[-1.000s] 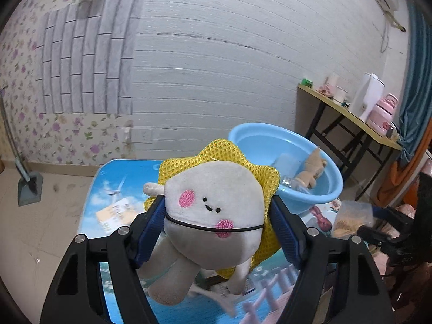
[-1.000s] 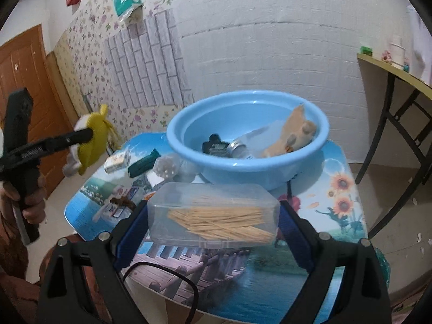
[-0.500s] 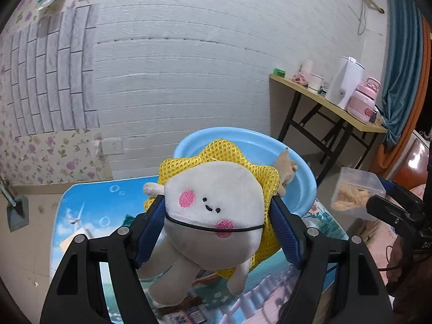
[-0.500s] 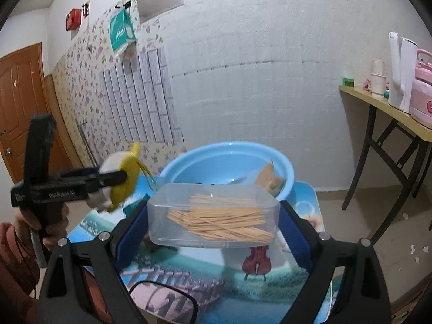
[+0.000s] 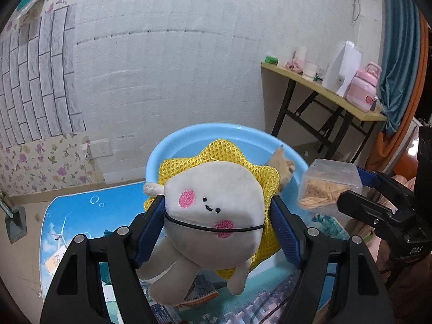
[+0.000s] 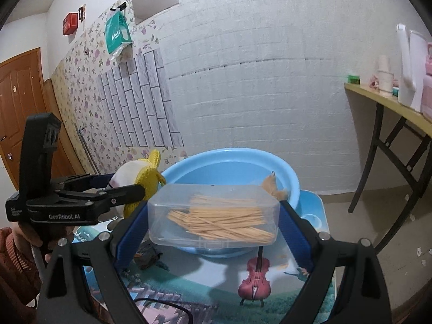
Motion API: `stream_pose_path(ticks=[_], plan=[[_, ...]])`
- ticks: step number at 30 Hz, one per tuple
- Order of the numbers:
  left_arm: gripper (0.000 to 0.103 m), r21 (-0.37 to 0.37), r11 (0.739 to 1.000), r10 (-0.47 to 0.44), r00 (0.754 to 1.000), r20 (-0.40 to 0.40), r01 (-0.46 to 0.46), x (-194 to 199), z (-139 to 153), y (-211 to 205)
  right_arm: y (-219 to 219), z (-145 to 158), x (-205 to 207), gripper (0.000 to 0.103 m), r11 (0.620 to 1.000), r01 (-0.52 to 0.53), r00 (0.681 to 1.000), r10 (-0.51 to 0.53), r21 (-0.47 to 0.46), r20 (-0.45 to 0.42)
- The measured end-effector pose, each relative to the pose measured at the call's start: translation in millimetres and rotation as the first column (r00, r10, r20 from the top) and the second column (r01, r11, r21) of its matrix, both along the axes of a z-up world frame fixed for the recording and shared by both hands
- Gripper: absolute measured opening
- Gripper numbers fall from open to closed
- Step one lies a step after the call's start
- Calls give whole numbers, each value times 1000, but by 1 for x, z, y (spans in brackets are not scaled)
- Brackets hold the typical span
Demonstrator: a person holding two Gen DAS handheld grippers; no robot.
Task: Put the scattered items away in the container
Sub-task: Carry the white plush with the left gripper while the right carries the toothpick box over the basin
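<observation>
Left gripper (image 5: 217, 221): my jaws are clenched on the plush toy (image 5: 213, 210), pads pressing its soft head from both sides; it hangs in the air just short of the blue basin (image 5: 172, 151).
Right gripper (image 6: 213, 216): jaws clamped on the ends of the clear toothpick box (image 6: 213, 213), held level in front of the basin's near rim.
Basin: sits on the picture-print table (image 6: 270, 291); a brown soft toy (image 6: 272, 186) already leans inside it.
Risk, collision: I judge both loads are heading for the same opening, and the two grippers are near each other (the box nearly meets the plush's right side in the left view).
Risk, spill: if I tilt the box on release, its lid could pop and scatter toothpicks.
Risk, snag: the plush's mesh frill may catch on a pad.
Left view only: the plush's face and legs.
Right view only: dark items (image 6: 151, 256) on the table by the basin's foot.
</observation>
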State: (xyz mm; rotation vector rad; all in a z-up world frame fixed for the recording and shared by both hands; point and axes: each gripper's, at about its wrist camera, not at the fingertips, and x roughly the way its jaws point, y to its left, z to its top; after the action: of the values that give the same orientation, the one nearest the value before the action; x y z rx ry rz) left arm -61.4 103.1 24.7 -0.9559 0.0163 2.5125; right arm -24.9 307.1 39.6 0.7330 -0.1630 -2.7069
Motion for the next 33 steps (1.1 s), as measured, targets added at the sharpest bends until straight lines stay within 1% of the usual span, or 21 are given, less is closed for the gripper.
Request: stream_pose_path(ticks=[2,4,10,12,15,18,21,25,29,33], plan=[[76,-7,1000,-1,1000,10,1,-5,-4,6,1,-8,-10,93,1000,-2,1000,3,-17,21],[76,-17,1000,-8,1000,2,8,-8,-4,12,4,-15,-19,93,1000,-5,999,6,-30,38],[77,-39,999,-23,1000,13,23,-22,-11,27,9,-35,-39,93,999,-17,997,20,-43,69],[77,-56,998,-34,999,24,35,-29,-14,35,10,-39,-42,93,999,-24,998,27,-47,61],[77,-71,997,-39,999,26,40,-36,-16,43,9,-42,-48,93,998,-37,998,40,-44,55],[79,-71,997,-36,999,39,39,-44,-19,45,8,-44,-50,93,1000,-29,999,29,-13,39],[82,-71,997,-29,999,46,32,-48,-21,46,12,-44,-55,93,999,-29,999,30,-23,38],[83,-85,996,-27,998,50,31,-48,-23,47,15,-49,-61,94,998,-31,997,35,-60,62],[83,-93,995,-30,998,50,35,-45,-22,49,13,-47,-58,94,999,-20,998,22,-43,63],[85,-69,997,-28,999,35,30,-40,-18,46,11,-42,-54,94,999,-20,997,22,-41,69]])
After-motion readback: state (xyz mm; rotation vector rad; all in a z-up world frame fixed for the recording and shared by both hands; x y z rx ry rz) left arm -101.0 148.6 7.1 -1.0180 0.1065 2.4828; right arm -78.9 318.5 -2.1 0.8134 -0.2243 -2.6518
